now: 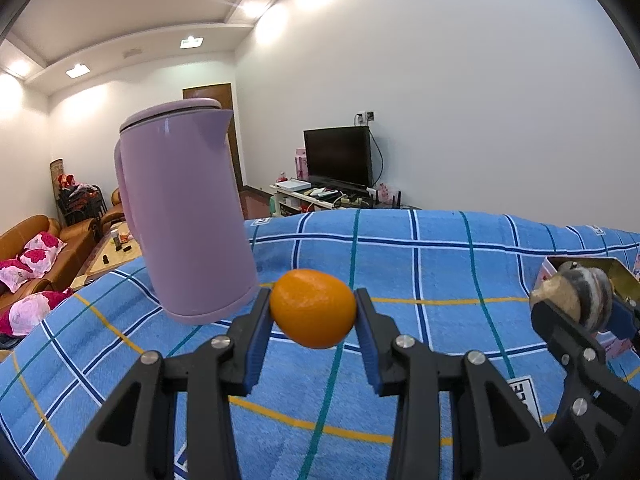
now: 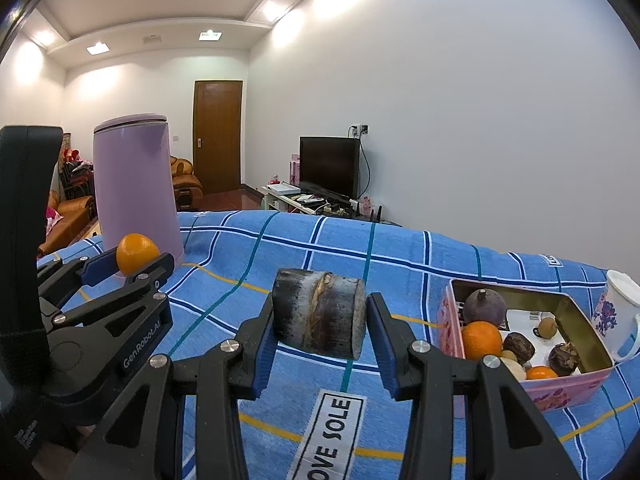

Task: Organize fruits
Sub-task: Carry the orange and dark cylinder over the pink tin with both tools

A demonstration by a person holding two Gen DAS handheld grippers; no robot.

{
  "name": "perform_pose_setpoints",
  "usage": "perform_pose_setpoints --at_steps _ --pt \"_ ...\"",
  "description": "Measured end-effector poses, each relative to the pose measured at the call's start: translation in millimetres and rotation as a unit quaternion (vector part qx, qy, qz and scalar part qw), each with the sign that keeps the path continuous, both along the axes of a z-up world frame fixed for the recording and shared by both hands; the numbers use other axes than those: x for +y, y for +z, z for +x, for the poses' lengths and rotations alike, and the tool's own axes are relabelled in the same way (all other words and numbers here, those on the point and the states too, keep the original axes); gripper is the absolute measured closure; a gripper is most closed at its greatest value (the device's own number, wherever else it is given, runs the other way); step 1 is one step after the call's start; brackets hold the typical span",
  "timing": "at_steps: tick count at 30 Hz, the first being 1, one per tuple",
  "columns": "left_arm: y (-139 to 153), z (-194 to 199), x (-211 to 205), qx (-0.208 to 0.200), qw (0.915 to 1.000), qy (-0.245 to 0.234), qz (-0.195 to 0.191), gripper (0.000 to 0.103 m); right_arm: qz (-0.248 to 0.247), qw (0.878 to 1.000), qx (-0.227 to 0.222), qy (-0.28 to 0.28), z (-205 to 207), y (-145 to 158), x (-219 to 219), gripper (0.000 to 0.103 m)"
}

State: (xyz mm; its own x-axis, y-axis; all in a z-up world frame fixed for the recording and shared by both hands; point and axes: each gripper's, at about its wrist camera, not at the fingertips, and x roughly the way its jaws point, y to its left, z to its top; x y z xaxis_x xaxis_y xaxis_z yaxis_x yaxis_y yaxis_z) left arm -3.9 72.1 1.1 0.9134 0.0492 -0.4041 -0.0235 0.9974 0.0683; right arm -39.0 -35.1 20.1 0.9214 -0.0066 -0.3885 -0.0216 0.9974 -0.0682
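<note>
My left gripper (image 1: 314,312) is shut on an orange (image 1: 313,308) and holds it above the blue checked cloth (image 1: 420,272); the same orange (image 2: 137,253) shows at the left of the right wrist view. My right gripper (image 2: 320,322) is shut on a dark cut piece of sugarcane (image 2: 320,312), held above the cloth; it also shows at the right of the left wrist view (image 1: 576,300). A pink box (image 2: 560,386) at the right holds several fruits, among them an orange (image 2: 481,340) and a purple round fruit (image 2: 485,305).
A lilac kettle (image 1: 186,208) stands on the cloth behind the left gripper. A white flowered mug (image 2: 618,312) stands right of the box. Beyond the table are a sofa (image 1: 36,248), a TV (image 1: 338,156) and a door.
</note>
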Motion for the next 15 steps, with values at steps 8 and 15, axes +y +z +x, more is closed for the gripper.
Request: perform_pose_setpoints --at_steps 8,15 --pt "0 -6 -12 0.003 0.9999 -0.012 0.008 0.061 -0.002 1.000 0.004 0.002 -6 1 -9 0.058" --pt "-1 -13 -29 0.005 0.9994 -0.032 0.008 0.061 -0.004 1.000 0.006 -0.001 -14 2 -22 0.058"
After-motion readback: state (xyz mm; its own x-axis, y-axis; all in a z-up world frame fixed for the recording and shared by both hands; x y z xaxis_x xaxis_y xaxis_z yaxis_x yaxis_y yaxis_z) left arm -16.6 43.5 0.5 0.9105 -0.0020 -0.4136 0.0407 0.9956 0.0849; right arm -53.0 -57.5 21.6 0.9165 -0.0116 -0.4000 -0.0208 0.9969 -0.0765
